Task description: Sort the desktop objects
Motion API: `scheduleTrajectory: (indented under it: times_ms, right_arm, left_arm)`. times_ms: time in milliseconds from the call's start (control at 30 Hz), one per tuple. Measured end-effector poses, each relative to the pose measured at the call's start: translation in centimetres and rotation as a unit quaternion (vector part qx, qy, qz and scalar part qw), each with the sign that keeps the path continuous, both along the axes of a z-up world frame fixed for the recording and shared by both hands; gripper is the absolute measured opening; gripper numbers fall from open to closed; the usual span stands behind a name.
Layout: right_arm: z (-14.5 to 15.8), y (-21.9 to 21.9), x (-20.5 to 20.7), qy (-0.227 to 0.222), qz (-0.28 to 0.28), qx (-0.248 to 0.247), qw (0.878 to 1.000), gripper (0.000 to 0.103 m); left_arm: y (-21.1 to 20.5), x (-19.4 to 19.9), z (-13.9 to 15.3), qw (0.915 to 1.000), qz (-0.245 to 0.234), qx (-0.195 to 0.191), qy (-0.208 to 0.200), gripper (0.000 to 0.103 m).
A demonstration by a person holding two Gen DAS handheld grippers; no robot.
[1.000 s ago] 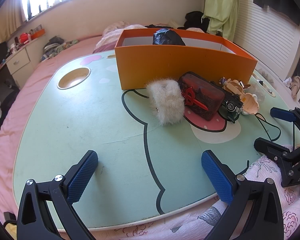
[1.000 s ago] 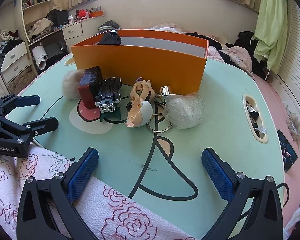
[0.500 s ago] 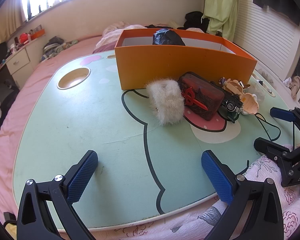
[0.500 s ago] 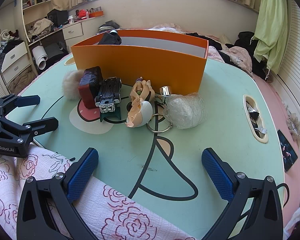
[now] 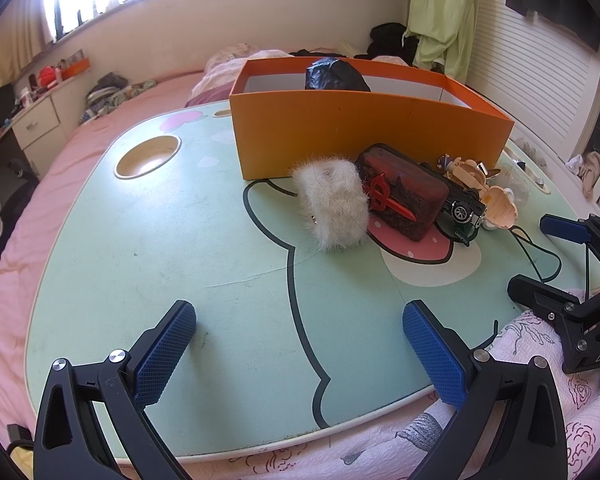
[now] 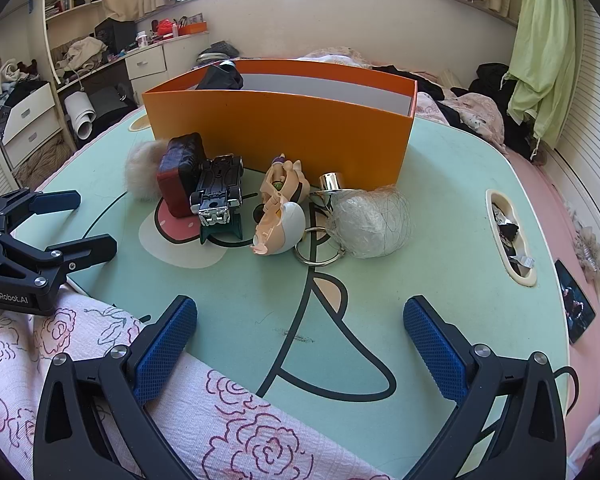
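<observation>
Blue-padded left gripper (image 5: pixel 300 332) and right gripper (image 6: pixel 300 328) hover spread wide, empty, over the mint-green cartoon desk (image 5: pixel 180 248); nothing has shifted over the last second, so sorting hasn't begun. Beyond: white furry pouch (image 5: pixel 332 208), dark-red case (image 5: pixel 404 196), its long axis running toward the tall orange cardboard box (image 5: pixel 360 136) behind.

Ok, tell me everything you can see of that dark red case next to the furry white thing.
The dark red case is a boxy, rounded-corner block with a worn, mottled maroon surface and a bright red dagger-shaped emblem on its upper face. It rests tilted on the green table, just before the orange box. The furry white piece presses against one side; the black toy car leans against the other. Neither gripper touches it.
</observation>
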State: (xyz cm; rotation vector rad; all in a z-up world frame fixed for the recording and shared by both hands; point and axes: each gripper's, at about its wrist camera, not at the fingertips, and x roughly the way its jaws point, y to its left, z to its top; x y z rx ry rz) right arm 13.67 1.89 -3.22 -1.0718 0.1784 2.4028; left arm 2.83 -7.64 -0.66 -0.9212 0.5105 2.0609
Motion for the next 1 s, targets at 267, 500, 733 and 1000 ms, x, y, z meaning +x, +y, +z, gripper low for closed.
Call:
scheduleTrajectory:
  times_ms: [267, 500, 733, 1000]
  right_arm:
    - [-0.07, 0.01, 0.0, 0.0, 0.001, 0.0, 1.0, 0.103]
    - [-0.1, 0.01, 0.02, 0.0, 0.002, 0.0, 1.0, 0.103]
    - [-0.13, 0.01, 0.02, 0.0, 0.003, 0.001, 1.0, 0.103]
    - [-0.08, -0.01, 0.08, 0.0, 0.005, 0.001, 1.0, 0.103]
  left_arm:
    - [-0.07, 0.02, 0.0, 1.0, 0.0, 0.0, 0.0, 0.103]
    - [-0.11, 0.04, 0.0, 1.0, -0.001, 0.0, 0.0, 0.103]
    - [-0.19, 0.09, -0.01, 1.0, -0.001, 0.0, 0.0, 0.103]
    - [-0.25, 0.1, -0.01, 1.0, -0.001, 0.0, 0.0, 0.103]
